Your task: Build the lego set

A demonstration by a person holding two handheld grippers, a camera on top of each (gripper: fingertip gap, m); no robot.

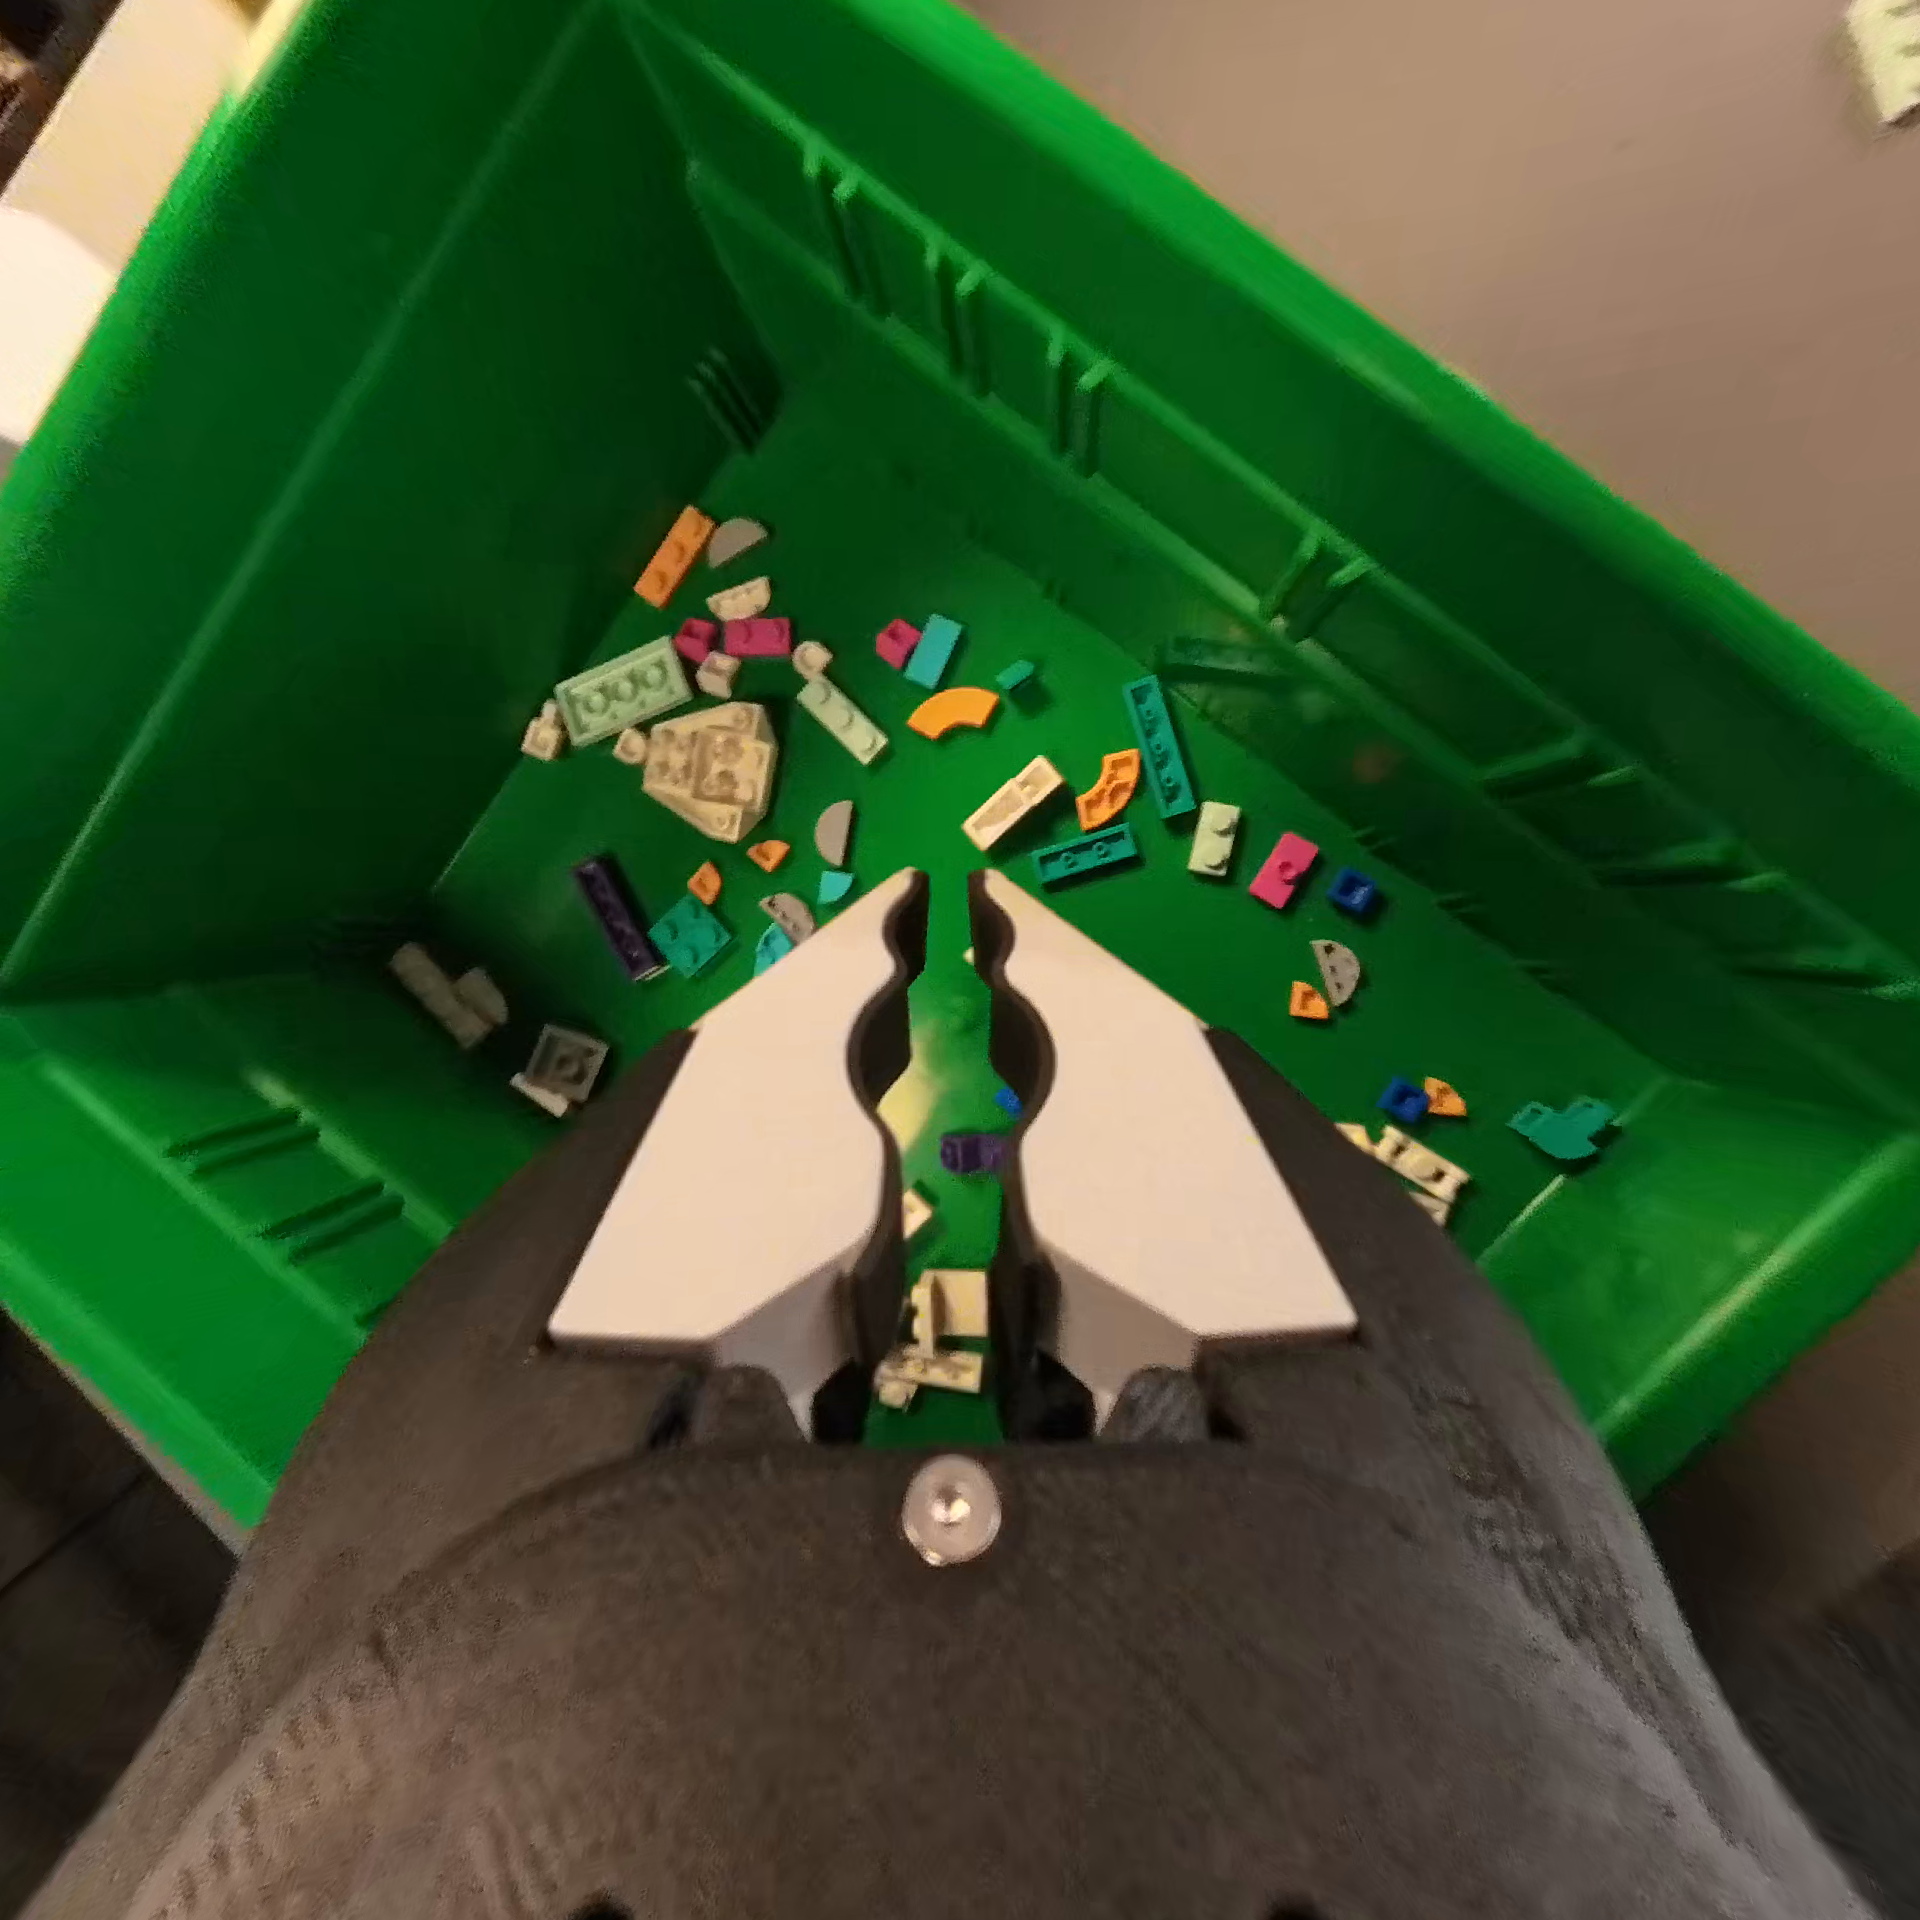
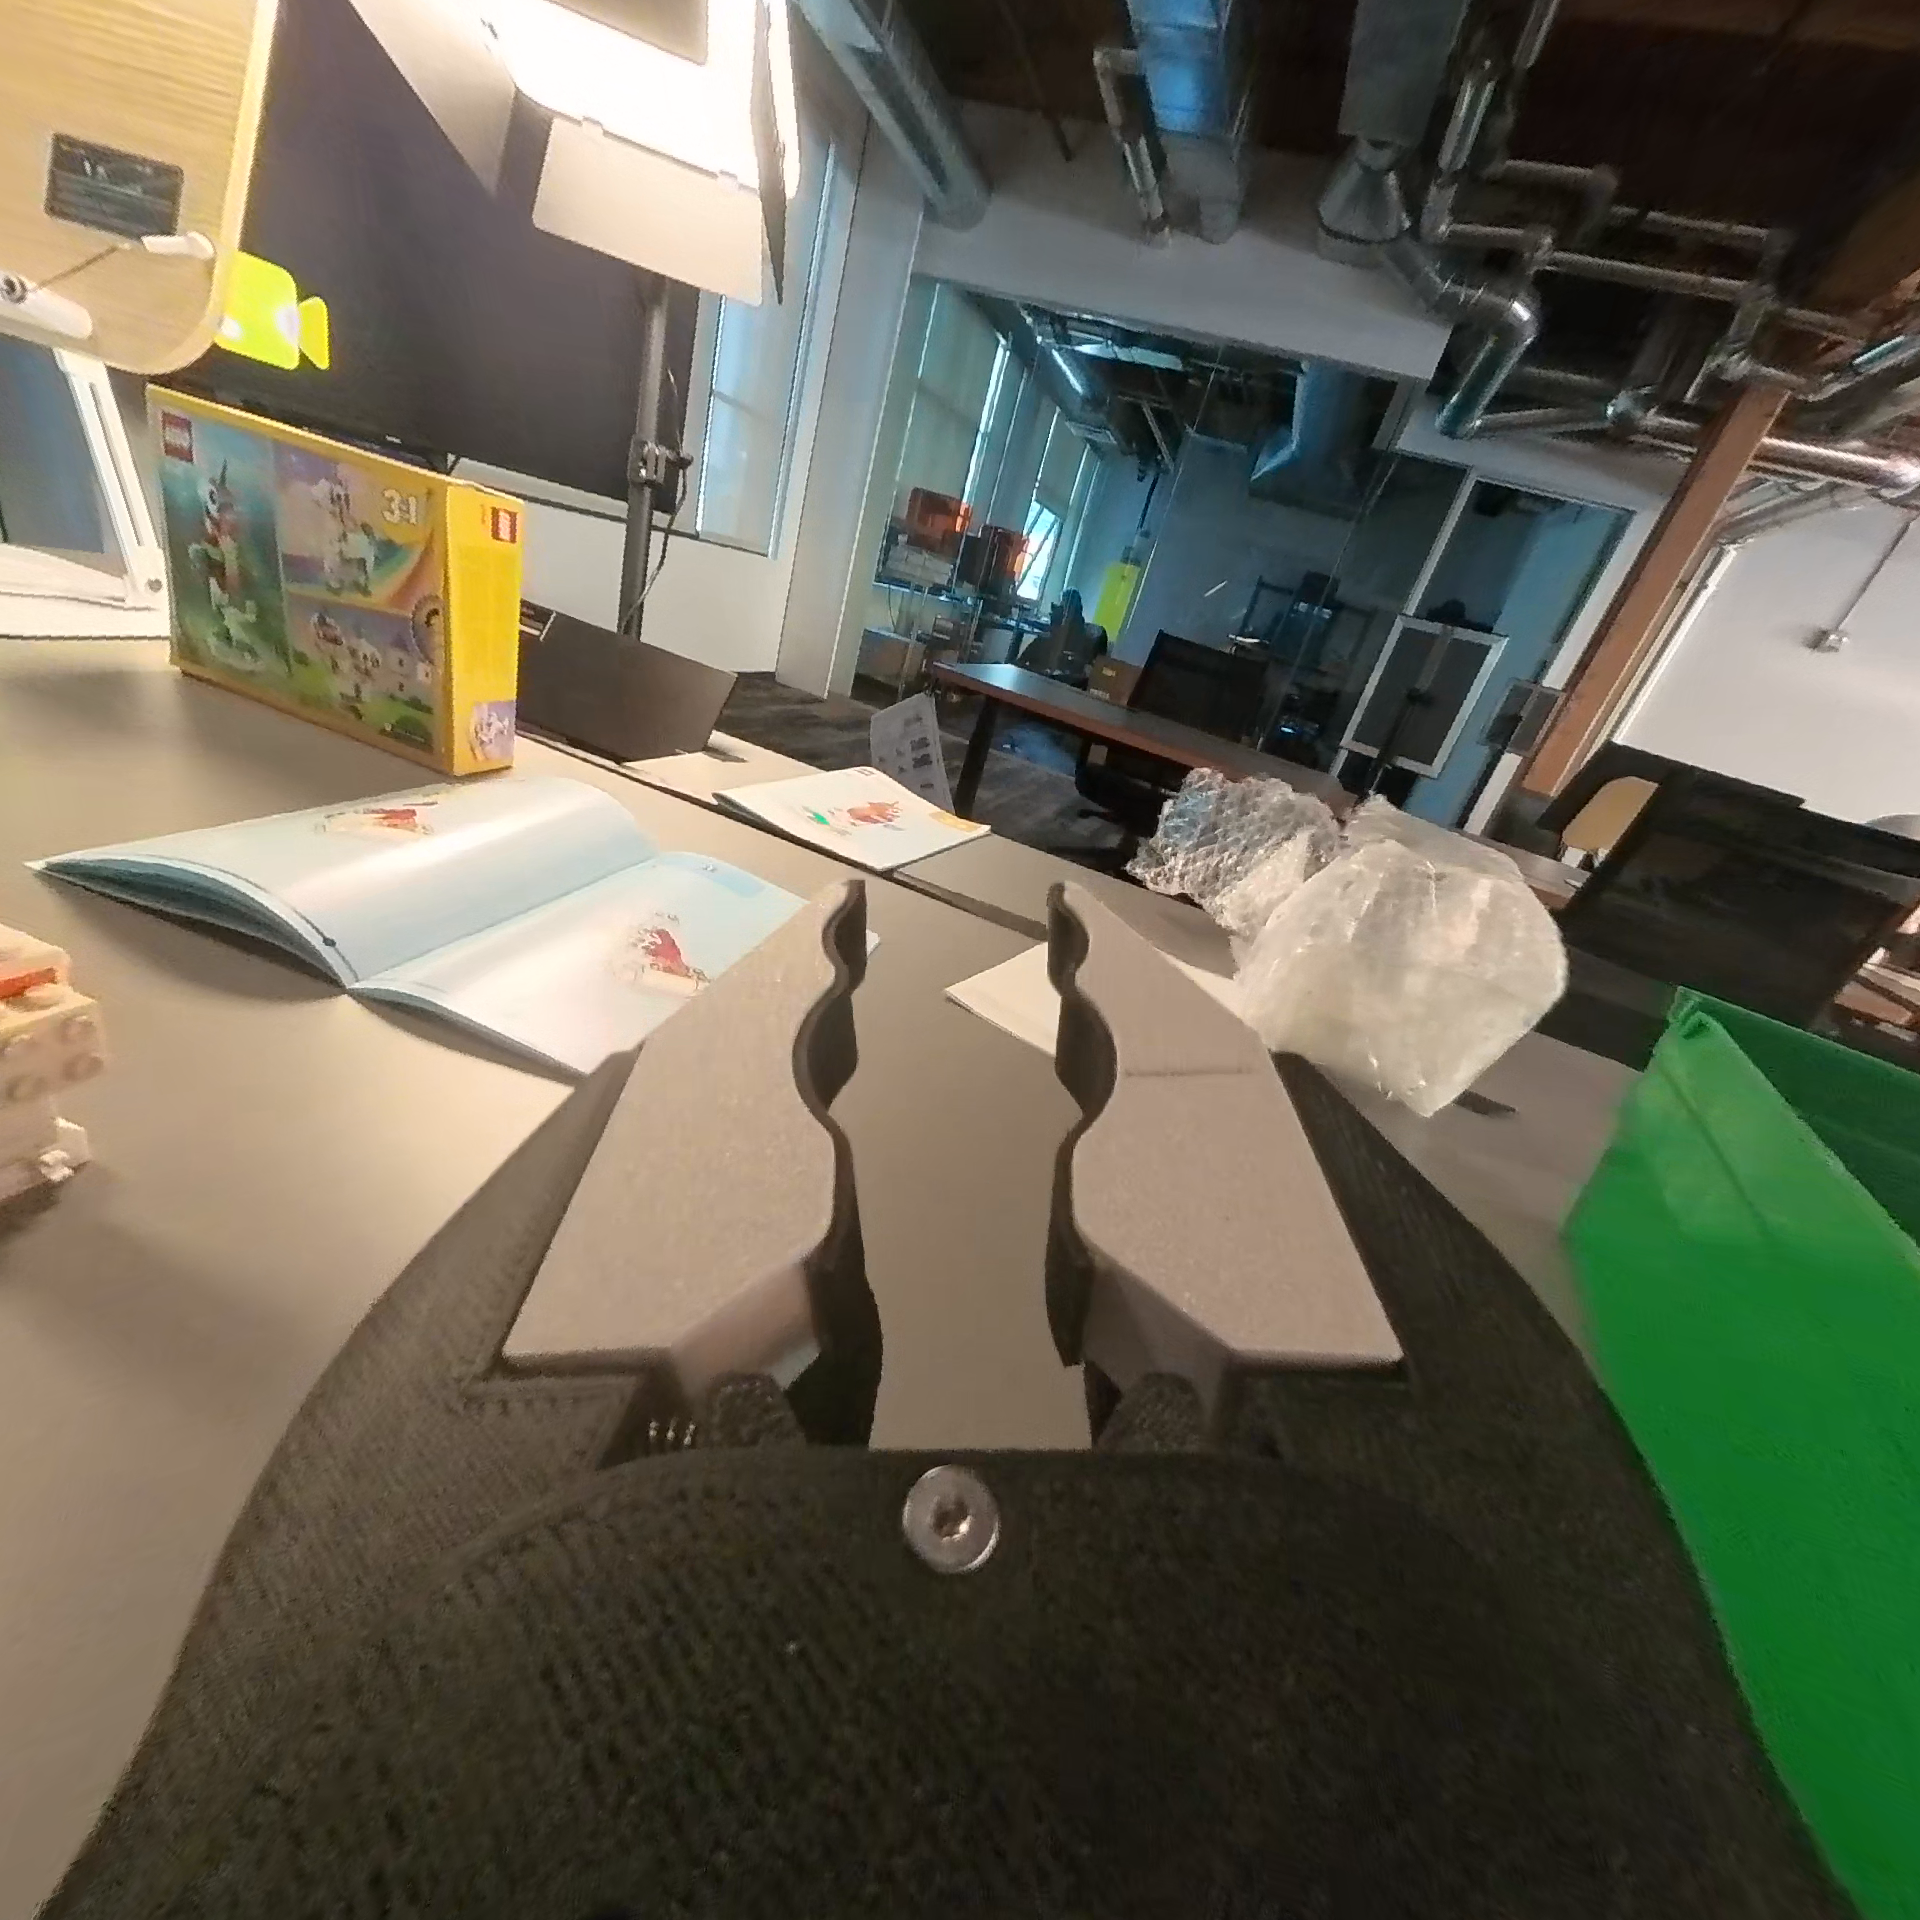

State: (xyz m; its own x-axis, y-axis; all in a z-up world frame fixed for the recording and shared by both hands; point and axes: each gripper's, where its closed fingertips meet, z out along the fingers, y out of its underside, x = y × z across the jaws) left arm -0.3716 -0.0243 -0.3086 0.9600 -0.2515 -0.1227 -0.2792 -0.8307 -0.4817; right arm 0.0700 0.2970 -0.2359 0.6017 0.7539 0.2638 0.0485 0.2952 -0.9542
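My left gripper (image 1: 948, 888) hovers over a green bin (image 1: 416, 520), pointing down into it. Its jaws stand a narrow gap apart and hold nothing. Loose lego pieces lie scattered on the bin floor: a tan wedge assembly (image 1: 712, 769), a mint plate (image 1: 621, 688), an orange curved tile (image 1: 951, 712), a long teal plate (image 1: 1161, 745), a dark purple brick (image 1: 613, 914) and a magenta plate (image 1: 1284, 869). My right gripper (image 2: 956, 914) is open and empty above the grey table (image 2: 260, 1247). A stacked pale build (image 2: 42, 1070) shows at the left edge.
An open instruction booklet (image 2: 416, 894) lies ahead of the right gripper, with a second booklet (image 2: 852, 816) beyond it. The yellow lego box (image 2: 343, 582) stands at the back left. Crumpled plastic bags (image 2: 1392, 956) lie to the right. The green bin's wall (image 2: 1745, 1247) is close on the right.
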